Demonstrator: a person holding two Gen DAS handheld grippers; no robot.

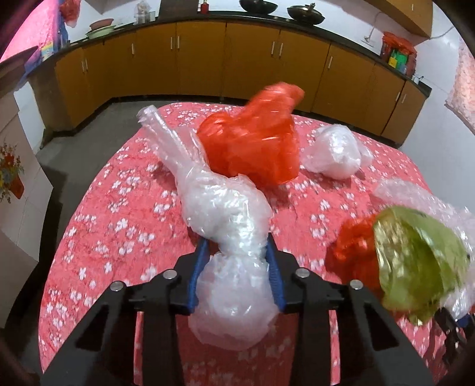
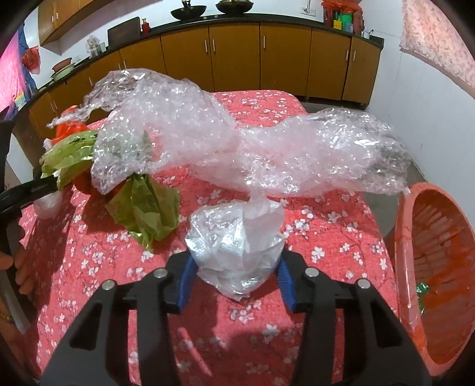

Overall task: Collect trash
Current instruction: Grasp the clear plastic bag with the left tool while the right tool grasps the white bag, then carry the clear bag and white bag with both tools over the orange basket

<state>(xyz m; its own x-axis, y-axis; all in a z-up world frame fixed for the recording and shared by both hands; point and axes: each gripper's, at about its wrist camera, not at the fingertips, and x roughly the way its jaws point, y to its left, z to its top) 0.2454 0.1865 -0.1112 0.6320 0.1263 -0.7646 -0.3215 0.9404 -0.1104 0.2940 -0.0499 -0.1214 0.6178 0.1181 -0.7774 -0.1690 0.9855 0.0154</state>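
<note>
Your left tongs (image 1: 237, 252) are clamped on a crumpled clear bubble-wrap bundle (image 1: 225, 213) above the pink floral bedspread (image 1: 118, 207). Your right tongs (image 2: 237, 261) pinch a clear plastic-film wad (image 2: 237, 166), beside the orange slatted plastic basket (image 2: 439, 267).

**Count of the trash in view**

The left wrist view shows two bubble-wrap bundles (image 1: 225, 207) (image 1: 427, 202), one large red plastic bag (image 1: 252, 142), one clear plastic bag (image 1: 335, 154), one green wrapper (image 1: 415, 261) and one small red wrapper (image 1: 353, 240). The right wrist view shows one orange basket (image 2: 409, 237), with one green scrap (image 2: 421, 289) inside it. Two woks (image 2: 188, 12) (image 2: 234, 6) stand on the worktop (image 2: 267, 18).
</note>
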